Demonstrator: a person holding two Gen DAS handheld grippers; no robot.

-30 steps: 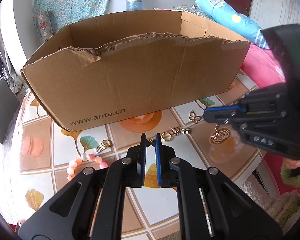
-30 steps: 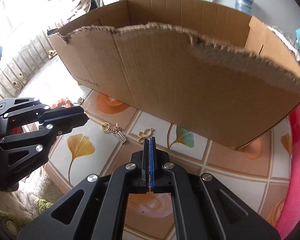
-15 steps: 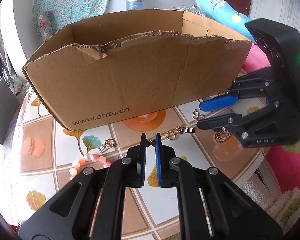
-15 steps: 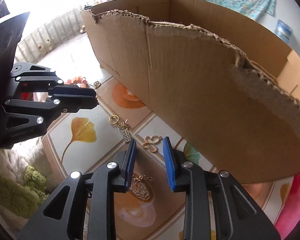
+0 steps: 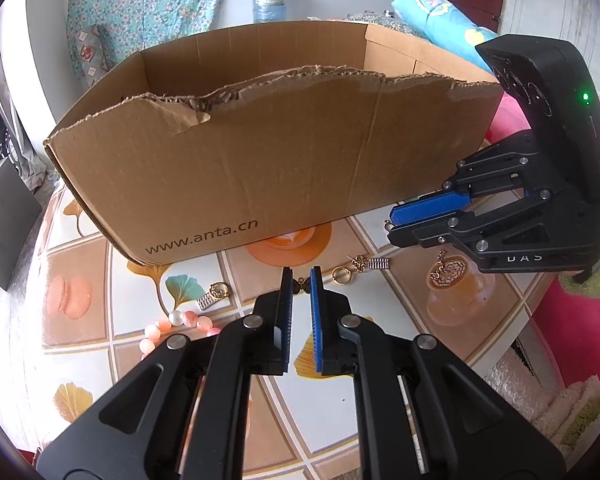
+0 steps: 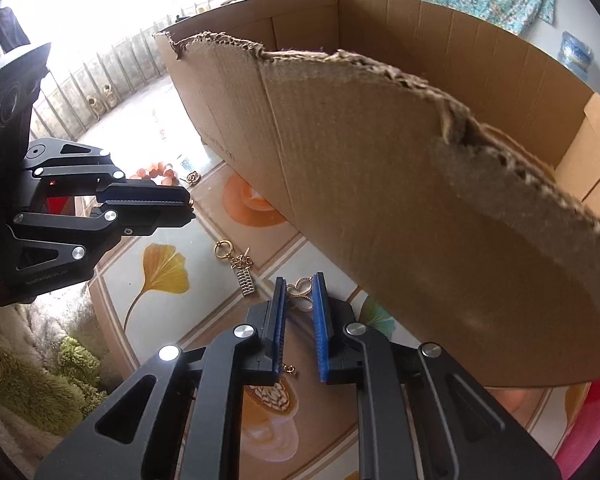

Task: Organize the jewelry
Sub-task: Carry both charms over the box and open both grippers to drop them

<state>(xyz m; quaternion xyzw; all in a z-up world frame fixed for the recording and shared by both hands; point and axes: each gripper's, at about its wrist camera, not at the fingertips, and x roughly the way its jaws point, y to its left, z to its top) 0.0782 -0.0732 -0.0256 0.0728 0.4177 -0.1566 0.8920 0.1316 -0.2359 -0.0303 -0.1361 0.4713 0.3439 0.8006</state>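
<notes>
Gold jewelry lies on the patterned table in front of a torn cardboard box [image 5: 260, 168]. My right gripper [image 6: 299, 290] is open, low over the table, its jaws on either side of a gold butterfly pendant [image 6: 300, 292]. It also shows in the left wrist view [image 5: 424, 220]. My left gripper [image 5: 300, 280] is slightly open and empty, with a small dark butterfly charm [image 5: 303, 285] lying beyond its tips. A ring-and-abacus charm [image 5: 364, 266], a round filigree pendant [image 5: 446, 270], a small charm [image 5: 214, 294] and a pink bead bracelet [image 5: 176, 324] lie around.
The box [image 6: 420, 200] stands close behind the jewelry. The left gripper [image 6: 148, 208] shows in the right wrist view, left of the abacus charm [image 6: 240, 268]. A fluffy green rug [image 6: 40, 380] lies past the table's edge.
My right gripper opened from shut and dropped forward, so the gold butterfly pendant now sits between its jaws. The left gripper has barely moved.
</notes>
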